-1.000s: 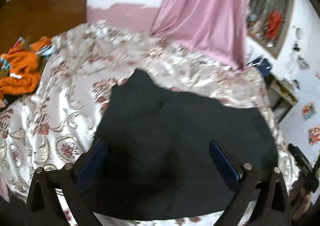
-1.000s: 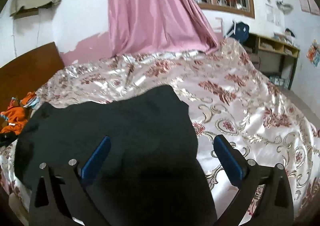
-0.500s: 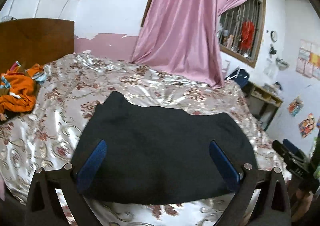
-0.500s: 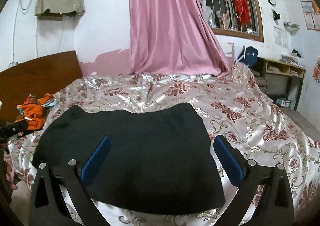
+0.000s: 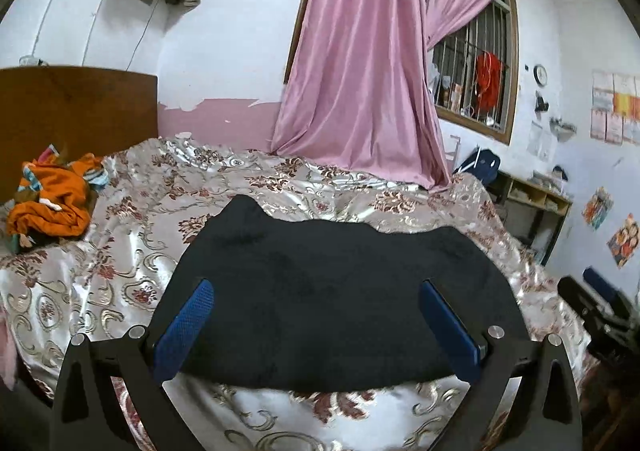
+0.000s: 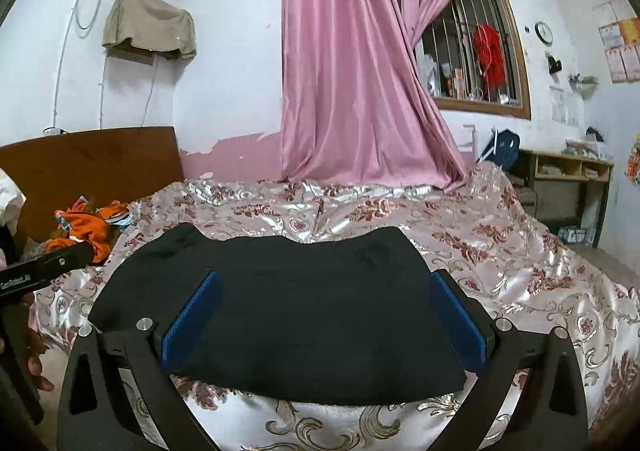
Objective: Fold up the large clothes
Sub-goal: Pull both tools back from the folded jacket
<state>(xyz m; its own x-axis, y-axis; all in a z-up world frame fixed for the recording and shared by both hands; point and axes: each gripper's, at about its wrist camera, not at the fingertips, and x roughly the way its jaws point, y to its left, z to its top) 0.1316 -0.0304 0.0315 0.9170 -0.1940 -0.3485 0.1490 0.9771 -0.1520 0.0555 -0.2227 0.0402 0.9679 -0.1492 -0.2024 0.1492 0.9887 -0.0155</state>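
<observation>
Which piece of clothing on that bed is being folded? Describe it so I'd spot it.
Start at the bed with the shiny floral bedspread. Near its front edge lies the black garment, spread flat in a broad, folded slab. Unlike the crumpled orange clothes by the wooden headboard, it is plain, dark and neat.

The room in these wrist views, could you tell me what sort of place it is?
Most likely a home bedroom: a bed under a floral bedspread with a wooden headboard, a pink curtain by a barred window.

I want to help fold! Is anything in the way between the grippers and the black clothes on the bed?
Nothing visible. The black garment lies flat on the bedspread, directly ahead of the open left gripper and right gripper. The orange clothes sit off aside.
</observation>
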